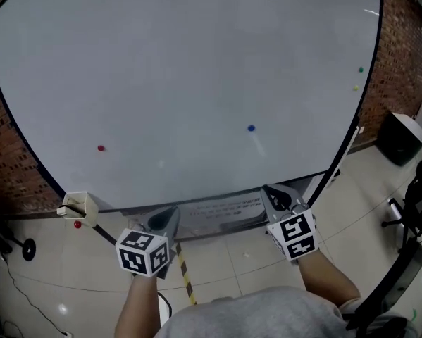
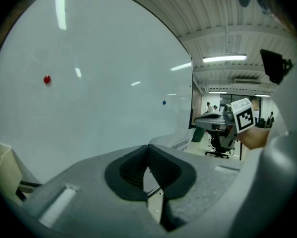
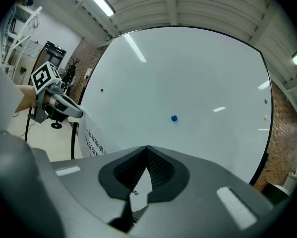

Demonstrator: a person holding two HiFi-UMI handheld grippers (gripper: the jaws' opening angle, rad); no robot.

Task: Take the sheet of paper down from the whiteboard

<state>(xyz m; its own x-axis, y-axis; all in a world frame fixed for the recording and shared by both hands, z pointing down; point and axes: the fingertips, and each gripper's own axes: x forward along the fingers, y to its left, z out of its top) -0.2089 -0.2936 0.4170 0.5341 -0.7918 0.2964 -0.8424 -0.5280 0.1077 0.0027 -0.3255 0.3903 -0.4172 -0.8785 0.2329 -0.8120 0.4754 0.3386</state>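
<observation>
The sheet of paper (image 1: pixel 221 210), white with lines of print, hangs stretched between my two grippers, just below the bottom edge of the whiteboard (image 1: pixel 189 69). My left gripper (image 1: pixel 165 220) is shut on the sheet's left end, and its pads meet on the paper in the left gripper view (image 2: pixel 148 157). My right gripper (image 1: pixel 275 197) is shut on the right end. In the right gripper view the paper (image 3: pixel 91 138) runs from my jaws (image 3: pixel 147 165) across to the left gripper (image 3: pixel 56 105). A blue magnet (image 1: pixel 251 128) and a red magnet (image 1: pixel 101 148) sit on the bare board.
A green magnet (image 1: pixel 361 70) and a yellow one (image 1: pixel 356 88) sit near the board's right edge. A small cream box (image 1: pixel 80 206) hangs at the lower left corner. A black bin (image 1: pixel 401 136) stands at the right, and yellow-black tape (image 1: pixel 185 273) marks the tiled floor.
</observation>
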